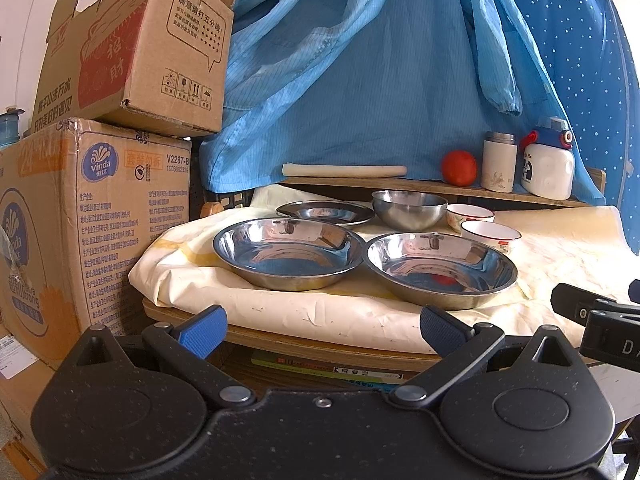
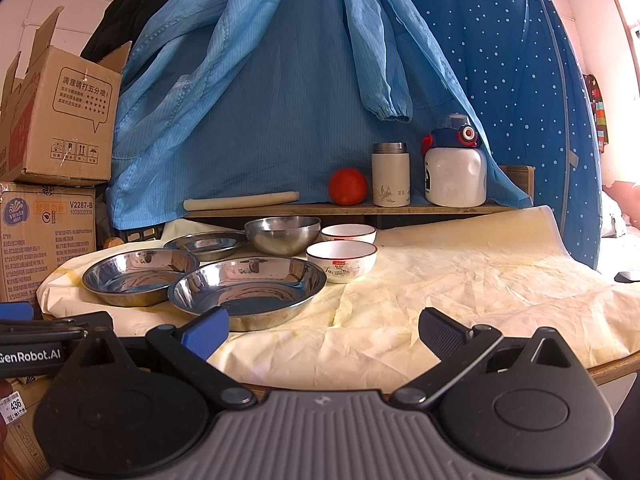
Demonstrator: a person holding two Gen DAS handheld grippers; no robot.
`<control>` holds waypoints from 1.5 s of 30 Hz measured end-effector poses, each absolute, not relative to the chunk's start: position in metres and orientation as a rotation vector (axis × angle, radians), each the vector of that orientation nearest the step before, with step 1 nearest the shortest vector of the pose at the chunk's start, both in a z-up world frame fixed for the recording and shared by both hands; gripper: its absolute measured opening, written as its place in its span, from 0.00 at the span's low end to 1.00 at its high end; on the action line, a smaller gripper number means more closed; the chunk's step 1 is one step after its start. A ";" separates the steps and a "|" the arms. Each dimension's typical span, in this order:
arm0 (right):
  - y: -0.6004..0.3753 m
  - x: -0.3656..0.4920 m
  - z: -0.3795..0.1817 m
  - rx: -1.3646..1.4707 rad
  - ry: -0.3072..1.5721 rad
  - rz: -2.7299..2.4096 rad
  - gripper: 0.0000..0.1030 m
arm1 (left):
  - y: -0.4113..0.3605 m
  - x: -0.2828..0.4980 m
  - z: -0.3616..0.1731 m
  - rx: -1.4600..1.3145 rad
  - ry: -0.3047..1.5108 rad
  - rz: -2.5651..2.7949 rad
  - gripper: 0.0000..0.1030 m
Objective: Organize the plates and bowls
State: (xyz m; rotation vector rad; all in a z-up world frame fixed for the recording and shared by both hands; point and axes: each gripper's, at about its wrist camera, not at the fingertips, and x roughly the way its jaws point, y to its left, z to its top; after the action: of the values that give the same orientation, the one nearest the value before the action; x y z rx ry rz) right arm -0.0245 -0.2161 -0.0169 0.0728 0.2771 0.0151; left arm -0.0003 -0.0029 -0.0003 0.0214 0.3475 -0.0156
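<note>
Evidently you hold both the left gripper point(image 1: 322, 330) and the right gripper point(image 2: 324, 330) back at the near edge of the table point(image 2: 440, 320), jaws spread wide and empty, which reads as lining up before a first pick. All the dishes sit loose and unstacked on the table's left half. Count them: three steel plates, near left point(image 1: 286, 254), near right point(image 1: 440, 268) and far left point(image 1: 325, 213); one steel bowl point(image 1: 409, 209) behind them; and two white ceramic bowls, one nearer point(image 2: 342, 261), one farther point(image 2: 349, 234).

Low table-edge views, shared dishes point(image 1: 440, 268)
</note>
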 end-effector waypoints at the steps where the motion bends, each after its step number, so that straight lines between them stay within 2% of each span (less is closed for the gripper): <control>1: -0.216 -0.025 -0.017 0.073 0.277 0.015 1.00 | -0.002 0.000 0.000 0.021 0.348 -0.015 0.99; 24: -0.215 -0.014 -0.012 0.076 0.285 0.034 1.00 | 0.004 0.015 0.005 0.009 0.363 0.002 0.99; 39: -0.215 0.044 0.004 -0.027 0.285 0.149 1.00 | 0.038 0.077 0.028 -0.024 0.394 0.089 0.99; 45: -0.211 0.081 0.016 -0.054 0.312 0.251 1.00 | 0.054 0.108 0.025 -0.070 0.459 0.114 0.99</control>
State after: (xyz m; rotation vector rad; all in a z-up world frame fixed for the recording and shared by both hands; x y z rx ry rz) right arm 0.0809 -0.2106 0.0162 -0.0544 0.3117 0.2506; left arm 0.1082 0.0539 0.0252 -0.0698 0.4585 0.1142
